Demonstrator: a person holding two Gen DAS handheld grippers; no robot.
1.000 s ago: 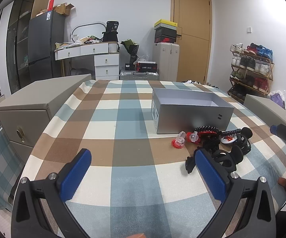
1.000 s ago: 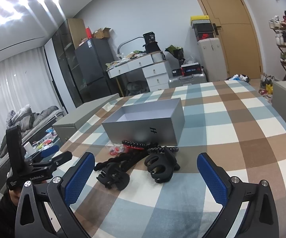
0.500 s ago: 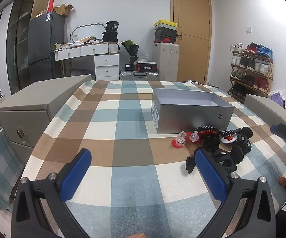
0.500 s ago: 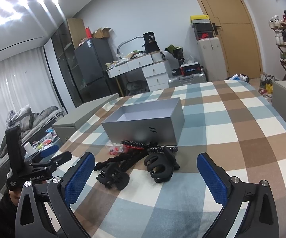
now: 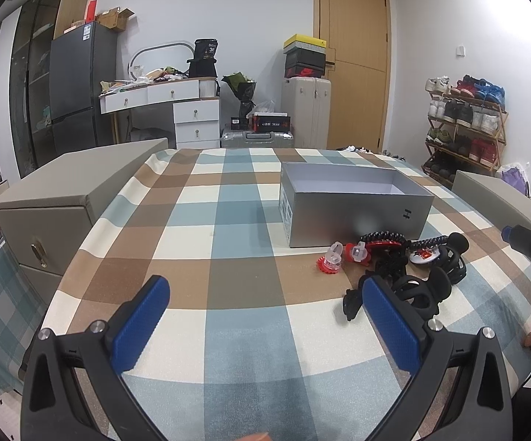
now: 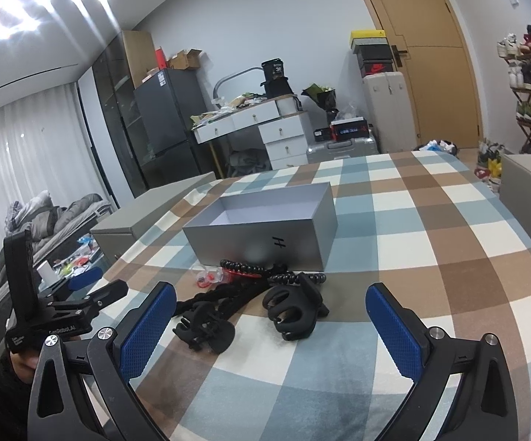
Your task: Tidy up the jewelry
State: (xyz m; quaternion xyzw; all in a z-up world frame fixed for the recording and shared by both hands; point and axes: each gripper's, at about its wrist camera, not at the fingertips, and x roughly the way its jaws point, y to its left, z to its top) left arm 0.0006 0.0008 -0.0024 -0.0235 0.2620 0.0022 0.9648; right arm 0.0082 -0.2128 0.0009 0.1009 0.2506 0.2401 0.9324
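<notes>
An open grey box (image 5: 353,202) (image 6: 262,228) stands on the checked tablecloth. In front of it lies a pile of jewelry: a black bead bracelet (image 6: 243,267), red and clear pieces (image 5: 330,261) (image 6: 210,278), a black twisted cord (image 6: 225,297) and two black claw clips (image 6: 295,310) (image 6: 203,329). My left gripper (image 5: 265,316) is open and empty, to the left of the pile. My right gripper (image 6: 271,325) is open and empty, with the clips between and beyond its fingers.
Grey drawer cabinets (image 5: 56,198) (image 5: 493,194) flank the table at left and right. The other handheld gripper shows at the left edge of the right wrist view (image 6: 56,308). A shoe rack (image 5: 464,125), dresser and door stand behind.
</notes>
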